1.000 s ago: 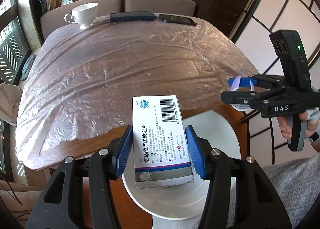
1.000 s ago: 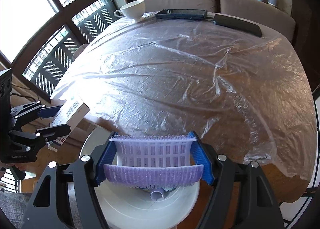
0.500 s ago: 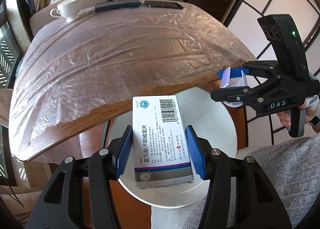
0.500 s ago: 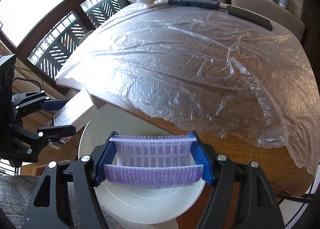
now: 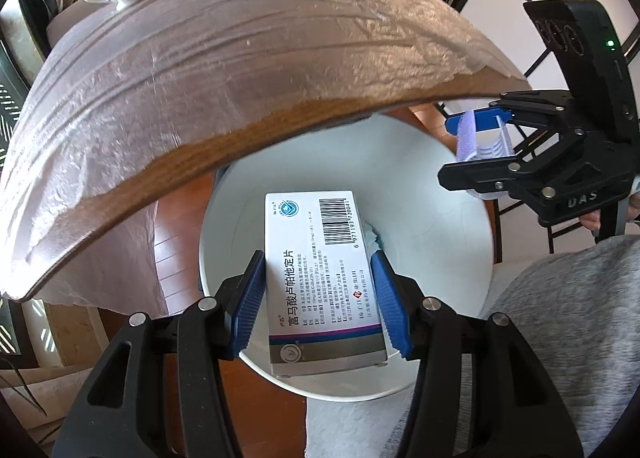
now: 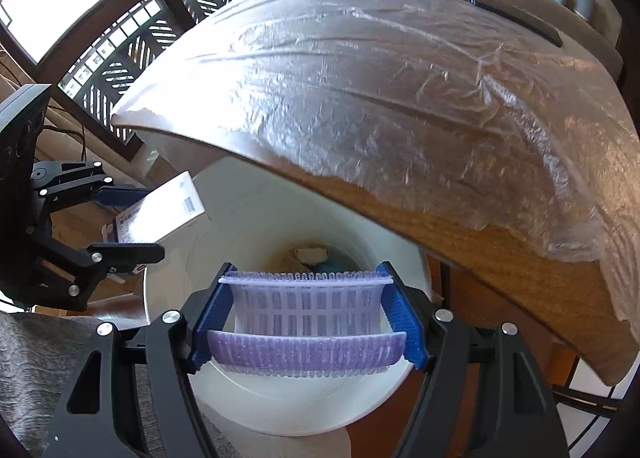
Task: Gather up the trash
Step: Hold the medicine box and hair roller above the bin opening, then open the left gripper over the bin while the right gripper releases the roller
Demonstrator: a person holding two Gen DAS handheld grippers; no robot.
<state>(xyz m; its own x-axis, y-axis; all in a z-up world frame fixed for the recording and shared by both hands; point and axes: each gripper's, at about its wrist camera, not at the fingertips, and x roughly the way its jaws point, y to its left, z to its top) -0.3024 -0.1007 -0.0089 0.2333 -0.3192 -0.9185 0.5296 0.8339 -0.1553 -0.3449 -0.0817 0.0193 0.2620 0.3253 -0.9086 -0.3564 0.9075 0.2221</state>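
White cardboard, a medicine box (image 5: 325, 282) sits clamped in the left gripper (image 5: 320, 298) above the white waste bin (image 5: 460, 242); the right gripper (image 6: 306, 322) pinches a purple hair roller (image 6: 306, 332) over the same bin. Released off-centre, the long box could catch the rim, or the worktop (image 5: 200, 70) edge overhead could knock either gripper.

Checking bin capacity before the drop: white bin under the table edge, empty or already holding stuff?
Not empty. The right wrist view shows a few items at the bottom of the white bin, one whitish, one teal; mostly empty otherwise.
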